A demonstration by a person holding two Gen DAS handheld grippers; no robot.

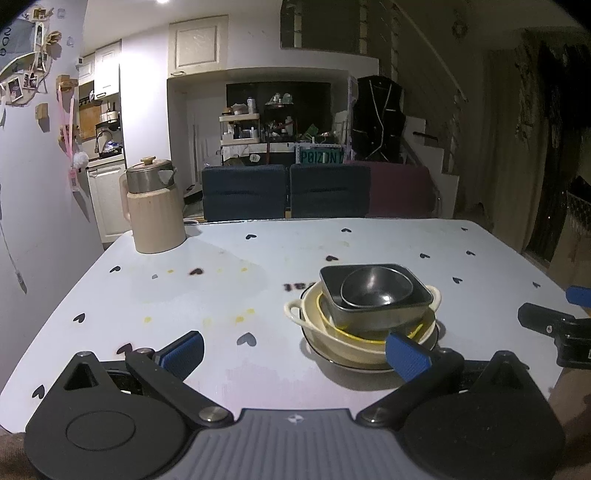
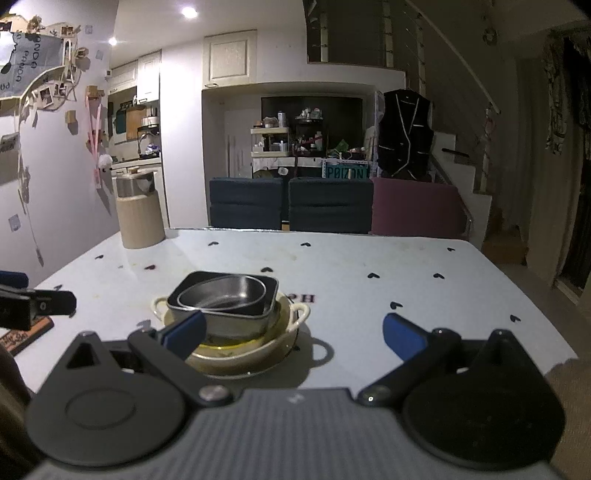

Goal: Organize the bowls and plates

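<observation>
Dishes sat nested mid-desk (image 1: 258, 258): round steel bowl (image 1: 376, 286) in square tin (image 1: 373, 314), on cream handled bowl (image 1: 332, 332). Both tools (image 1: 295, 350) (image 2: 295, 332) gaped empty; nudging could have toppled the tilted tin.

plate (image 1: 369, 363): mostly hidden under bowls | orange mat (image 2: 26, 334): cut off, text perhaps illegible

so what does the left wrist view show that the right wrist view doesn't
Only the left wrist view shows the jug's spout and handle, and the right gripper at its right edge. Only the right wrist view shows an orange-edged mat on the table near the left gripper, plus two ceiling lights. Both show the stack: a round metal bowl in a square tin, in a cream handled dish, on a plate, with the jug behind. Both grippers are open.
</observation>
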